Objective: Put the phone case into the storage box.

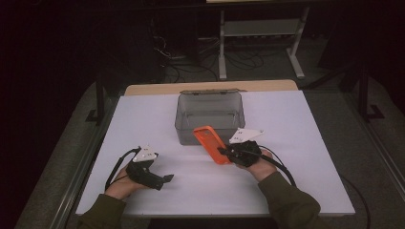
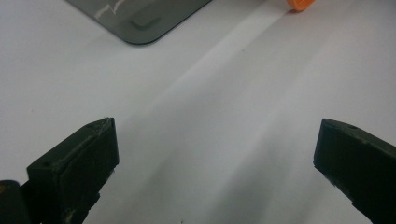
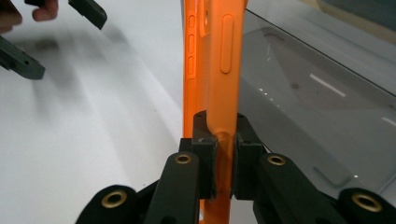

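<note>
Right hand-held gripper: clamped on the orange phone case, beside the grey box.
Left hand-held gripper: held wide, nothing gripped.

Left gripper sits at seven o'clock, fingers spread wide; right gripper at five o'clock, fingers clamped tight.
</note>
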